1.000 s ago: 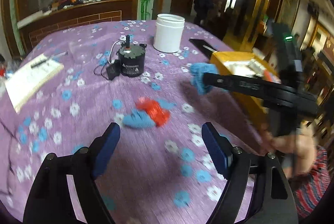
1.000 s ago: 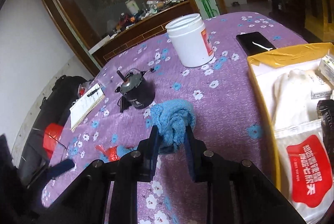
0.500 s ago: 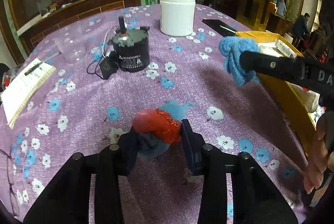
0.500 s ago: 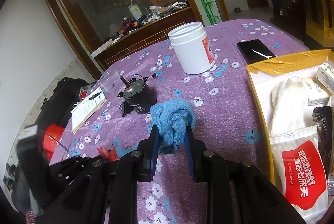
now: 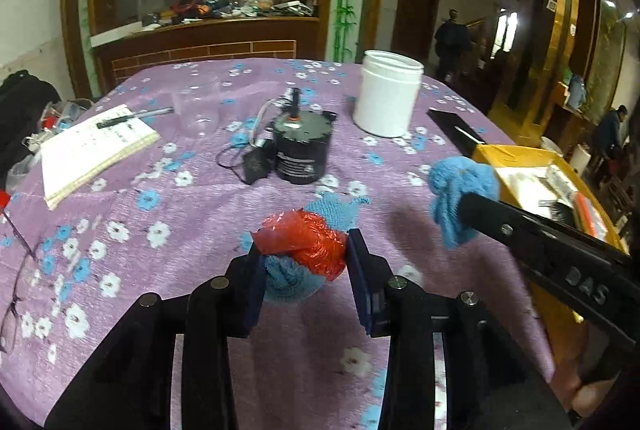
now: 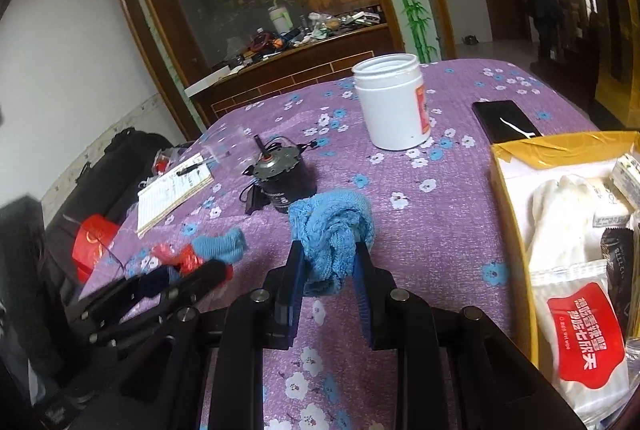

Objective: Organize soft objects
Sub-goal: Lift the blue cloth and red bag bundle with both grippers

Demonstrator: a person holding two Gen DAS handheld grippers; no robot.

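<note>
Left wrist view: left gripper [image 5: 306, 272] at 6 o'clock, jaws narrowed onto a bundle of red crinkled plastic [image 5: 306, 244] over a blue knit cloth [image 5: 290, 280]; the bundle is pinched between the blue pads [image 5: 358, 278]. A further fold of blue knit [image 5: 334, 207] shows just behind the red plastic, toward 12 o'clock. Cannot tell whether the bundle is lifted clear of the desk [image 5: 120, 250] or touching its purple flowered cloth.

At 3 o'clock the right gripper [image 5: 460, 207] reaches in from the right with a light-blue knit cloth [image 5: 460, 185] bunched at its tip.

Right wrist view: right gripper [image 6: 326, 270] closed narrow on that light-blue knit cloth [image 6: 330, 234], which bulges above the pads and hangs between them. The left gripper [image 6: 188, 272] sits at 9 o'clock, blurred, with red plastic and blue knit at its tips.

Mid-desk at 12 o'clock: black cylindrical motor [image 5: 304, 145] with lead and plug. Notebook [image 5: 94, 149] with pen at 10 o'clock. White plastic jar [image 5: 388, 97], lid off, at 1 o'clock, well apart from both cloths. Black phone [image 6: 504, 119] beyond it, beside the yellow-edged cardboard box [image 6: 560, 147] at 3 o'clock, which holds white gloves [image 6: 560, 213] and a red-labelled wipes pack [image 6: 580, 342].
</note>
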